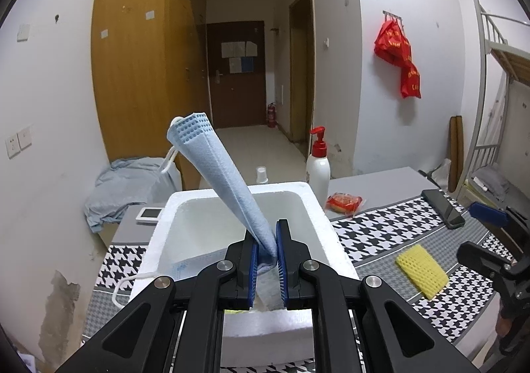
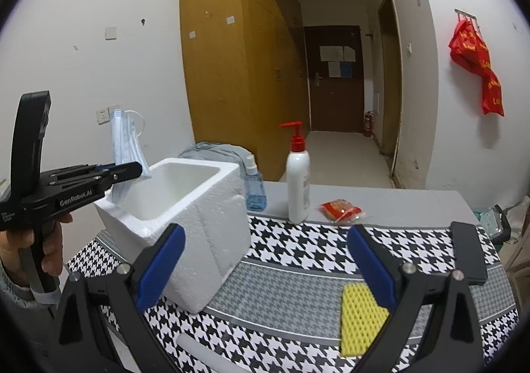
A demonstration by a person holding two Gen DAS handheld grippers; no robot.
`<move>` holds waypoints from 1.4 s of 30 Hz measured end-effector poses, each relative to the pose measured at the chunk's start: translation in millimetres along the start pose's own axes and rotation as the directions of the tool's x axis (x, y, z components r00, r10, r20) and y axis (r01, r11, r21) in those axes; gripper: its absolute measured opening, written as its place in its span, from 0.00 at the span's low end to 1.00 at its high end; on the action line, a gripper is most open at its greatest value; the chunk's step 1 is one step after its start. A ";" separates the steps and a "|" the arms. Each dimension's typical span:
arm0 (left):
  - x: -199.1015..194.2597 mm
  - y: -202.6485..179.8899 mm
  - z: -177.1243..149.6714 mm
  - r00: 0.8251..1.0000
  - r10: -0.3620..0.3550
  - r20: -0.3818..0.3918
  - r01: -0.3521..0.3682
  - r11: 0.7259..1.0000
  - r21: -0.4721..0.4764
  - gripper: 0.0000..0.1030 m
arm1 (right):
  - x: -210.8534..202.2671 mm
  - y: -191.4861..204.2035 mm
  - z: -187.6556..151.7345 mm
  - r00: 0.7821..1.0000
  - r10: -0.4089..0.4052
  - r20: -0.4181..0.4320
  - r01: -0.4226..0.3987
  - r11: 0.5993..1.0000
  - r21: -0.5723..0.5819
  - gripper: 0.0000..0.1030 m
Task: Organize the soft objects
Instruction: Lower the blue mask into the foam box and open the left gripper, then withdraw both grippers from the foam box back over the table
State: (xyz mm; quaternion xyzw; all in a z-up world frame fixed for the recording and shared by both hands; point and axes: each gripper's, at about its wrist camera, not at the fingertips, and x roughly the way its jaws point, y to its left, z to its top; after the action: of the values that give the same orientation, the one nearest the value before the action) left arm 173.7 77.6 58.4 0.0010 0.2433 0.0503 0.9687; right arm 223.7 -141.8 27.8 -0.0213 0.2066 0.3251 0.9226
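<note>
My left gripper [image 1: 266, 247] is shut on a folded blue face mask [image 1: 212, 158] that sticks up and to the left above the white foam box [image 1: 159, 234]. A second mask [image 1: 185, 265] lies inside the box, its ear loop hanging over the left rim. From the right wrist view, a hand holds the left gripper [image 2: 132, 169] with the mask [image 2: 124, 138] over the box's [image 2: 198, 207] near-left corner. My right gripper [image 2: 265, 229] is open with nothing between its fingers. A yellow sponge [image 2: 361, 320] lies on the houndstooth mat, partly behind the right finger. The right gripper [image 1: 467, 229] hovers beyond the sponge [image 1: 422, 270].
A white pump bottle [image 2: 298, 181], a blue spray bottle [image 2: 254, 187] and a red snack packet [image 2: 343, 210] stand behind the mat. A black phone [image 2: 468, 250] lies at the right. A small white device [image 1: 150, 214] and a heap of pale blue cloth [image 1: 126, 187] sit left of the box.
</note>
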 end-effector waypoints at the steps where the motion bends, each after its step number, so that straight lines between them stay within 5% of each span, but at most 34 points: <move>1: 1.7 -0.5 0.1 1.000 0.000 -0.005 0.000 1.000 -0.001 0.11 | -0.5 -2.0 -1.0 1.000 -0.003 -0.004 0.003 1.000 0.004 0.97; 9: 13.3 0.6 -0.1 0.999 0.004 -0.040 -0.004 1.000 -0.003 0.18 | -3.7 -8.0 -7.0 1.000 -0.015 -0.009 0.015 1.000 0.011 0.97; 14: 12.0 1.7 -0.1 1.000 0.019 -0.024 -0.020 1.000 -0.021 0.66 | -3.0 -10.7 -8.4 1.000 -0.020 -0.012 0.020 1.000 0.022 0.97; 17: 10.2 1.7 -0.2 1.000 0.003 -0.019 -0.004 1.000 -0.029 0.85 | -4.3 -11.6 -8.4 1.000 -0.020 -0.009 0.020 1.000 0.023 0.97; 20: 6.9 -0.1 -1.5 1.000 0.001 -0.011 -0.001 1.000 -0.030 0.93 | -5.5 -11.7 -8.4 1.000 -0.022 -0.006 0.022 0.999 0.023 0.97; 42: -58.0 -19.5 -33.3 0.988 -0.009 0.154 0.017 0.999 -0.050 0.99 | -23.0 -15.2 -21.2 1.000 -0.022 -0.002 0.022 0.999 0.027 0.97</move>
State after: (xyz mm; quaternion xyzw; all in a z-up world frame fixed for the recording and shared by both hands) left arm 109.1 51.8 55.9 -0.0216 0.1667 0.0500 0.9845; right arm 209.0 -171.0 16.2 -0.0113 0.2115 0.3121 0.9261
